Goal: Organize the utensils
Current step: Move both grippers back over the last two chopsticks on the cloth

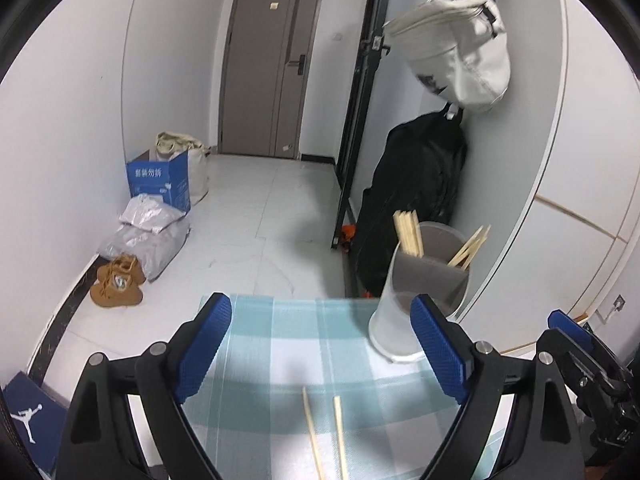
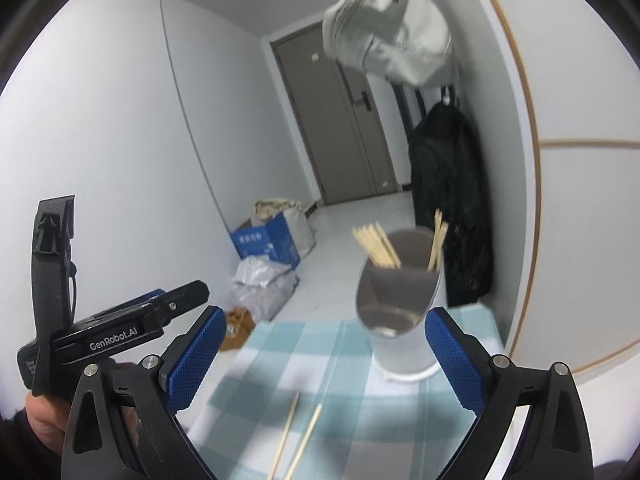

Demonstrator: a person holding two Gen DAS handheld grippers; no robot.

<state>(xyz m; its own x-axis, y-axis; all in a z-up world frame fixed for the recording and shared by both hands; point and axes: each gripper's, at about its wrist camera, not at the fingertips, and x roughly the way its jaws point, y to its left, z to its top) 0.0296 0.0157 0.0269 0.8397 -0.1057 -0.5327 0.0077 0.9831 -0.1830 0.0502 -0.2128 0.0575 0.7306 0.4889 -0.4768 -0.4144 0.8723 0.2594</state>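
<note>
Two loose chopsticks lie side by side, slightly apart, on the blue-and-white checked cloth near its close edge; both point roughly away toward the far end of the table. Beyond them and to the right stands one translucent holder with a grey divider making two compartments; the left compartment holds a bunch of chopsticks, perhaps four or five, I cannot count them surely; the right compartment holds two or three more. The holder sits close to the cloth's far right corner, just beside the wall. The left gripper hangs above the cloth with its blue pads spread wide and nothing between them; the right gripper is likewise wide apart and empty, the loose pair lying below its gap. The cloth between the loose pair and the holder is bare. Past the far edge, the white floor runs to one closed door; two tan shoes lie along the left wall.
</note>
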